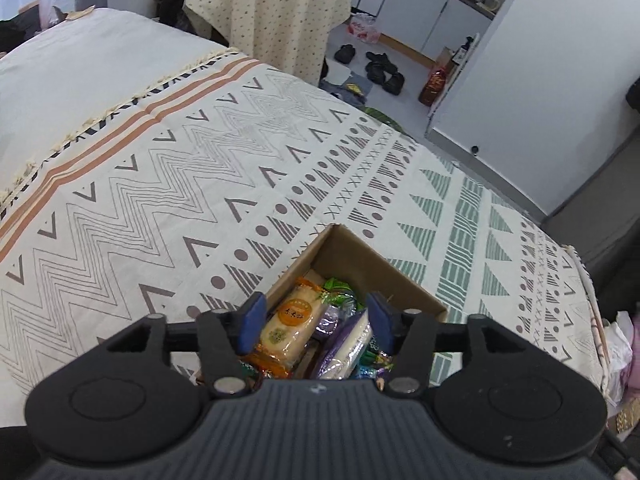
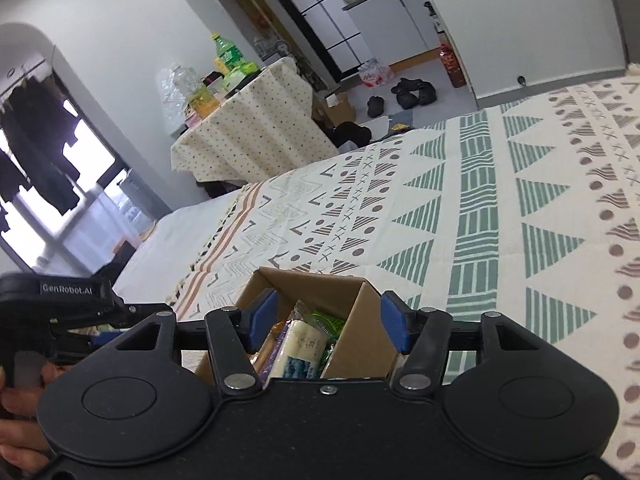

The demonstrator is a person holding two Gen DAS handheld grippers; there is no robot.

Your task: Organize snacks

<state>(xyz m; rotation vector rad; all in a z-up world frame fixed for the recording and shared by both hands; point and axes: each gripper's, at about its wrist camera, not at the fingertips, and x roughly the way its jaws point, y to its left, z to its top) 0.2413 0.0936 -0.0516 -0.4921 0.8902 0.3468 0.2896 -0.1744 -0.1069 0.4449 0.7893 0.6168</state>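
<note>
An open cardboard box [image 1: 352,248] [image 2: 304,284] stands on the patterned bedspread [image 1: 200,180] [image 2: 480,220]. It holds several wrapped snacks: an orange-labelled cracker packet [image 1: 290,320], a purple packet [image 1: 348,344], a green one [image 1: 338,292], and a white packet with a blue label [image 2: 300,352]. My left gripper [image 1: 316,316] hangs open just over the box, its blue pads on either side of the snacks without pressing any. My right gripper [image 2: 328,316] is also open above the box, nothing gripped. The left gripper's body [image 2: 60,300] shows at the left, held by a hand [image 2: 16,400].
Beyond the bed stands a table under a dotted cloth [image 1: 272,8] [image 2: 248,132] with bottles [image 2: 228,56] on it. Dark shoes [image 1: 380,68] [image 2: 412,92] and an oil bottle [image 1: 434,86] lie on the floor by a white wall [image 1: 540,80].
</note>
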